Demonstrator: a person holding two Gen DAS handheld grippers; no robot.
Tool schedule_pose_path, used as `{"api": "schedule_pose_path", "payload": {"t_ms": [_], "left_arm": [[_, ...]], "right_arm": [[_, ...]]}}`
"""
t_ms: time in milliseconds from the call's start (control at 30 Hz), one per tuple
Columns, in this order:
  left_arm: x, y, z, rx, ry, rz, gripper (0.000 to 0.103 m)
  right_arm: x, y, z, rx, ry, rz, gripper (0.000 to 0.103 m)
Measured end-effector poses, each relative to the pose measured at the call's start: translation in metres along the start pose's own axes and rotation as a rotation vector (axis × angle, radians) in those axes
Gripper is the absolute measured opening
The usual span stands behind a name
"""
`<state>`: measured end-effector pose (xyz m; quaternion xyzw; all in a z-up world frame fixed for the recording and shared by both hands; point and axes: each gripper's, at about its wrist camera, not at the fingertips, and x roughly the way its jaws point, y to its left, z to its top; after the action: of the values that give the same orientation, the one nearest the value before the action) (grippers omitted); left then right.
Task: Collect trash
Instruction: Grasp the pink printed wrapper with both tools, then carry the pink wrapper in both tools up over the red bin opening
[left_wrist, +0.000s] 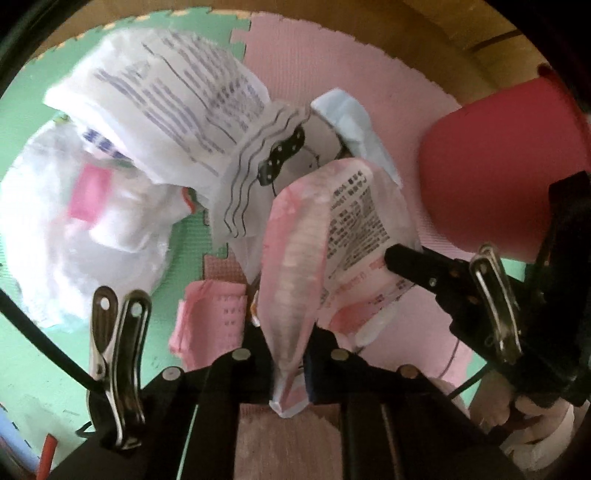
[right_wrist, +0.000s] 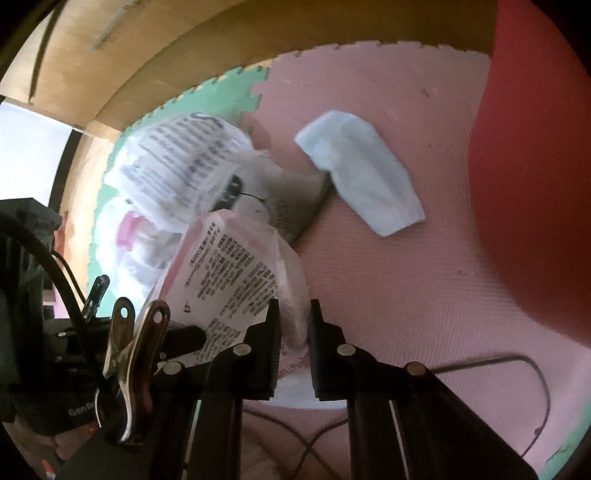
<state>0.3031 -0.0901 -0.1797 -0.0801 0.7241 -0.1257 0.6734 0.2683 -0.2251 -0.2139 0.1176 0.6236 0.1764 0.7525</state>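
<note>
Pinching one pink printed wrapper (left_wrist: 295, 295) in both left gripper (left_wrist: 290, 354) and right gripper (right_wrist: 293, 332), leaving pale-blue packet (right_wrist: 362, 181), printed white bag (left_wrist: 166, 107) beside red bin (left_wrist: 491, 166).

Pink (right_wrist: 388, 277) and green foam mats (left_wrist: 92, 332) (interlocked); wooden floor (right_wrist: 129, 55) beyond

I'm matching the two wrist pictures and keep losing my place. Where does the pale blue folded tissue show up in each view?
Left wrist view: the pale blue folded tissue sits upper centre-right, partly hidden behind the pink printed plastic wrapper.
Right wrist view: the tissue lies in full view, upper centre-right, flat on the pink foam mat.
Shared landmark: the red plastic bin at the right of both pictures.
</note>
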Motion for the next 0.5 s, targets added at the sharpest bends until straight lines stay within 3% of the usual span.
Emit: {"api": "schedule_pose_path", "payload": {"t_ms": [167, 500], "left_arm": [[-0.046, -0.007, -0.009, 0.026, -0.021, -0.001, 0.011], [-0.149, -0.035, -0.004, 0.106, -0.156, -0.023, 0.011]], "right_arm": [[-0.037, 0.024, 0.005, -0.011, -0.011, 0.018, 0.014], [-0.126, 0.072, 0.017, -0.073, -0.068, 0.016, 0.014]]}}
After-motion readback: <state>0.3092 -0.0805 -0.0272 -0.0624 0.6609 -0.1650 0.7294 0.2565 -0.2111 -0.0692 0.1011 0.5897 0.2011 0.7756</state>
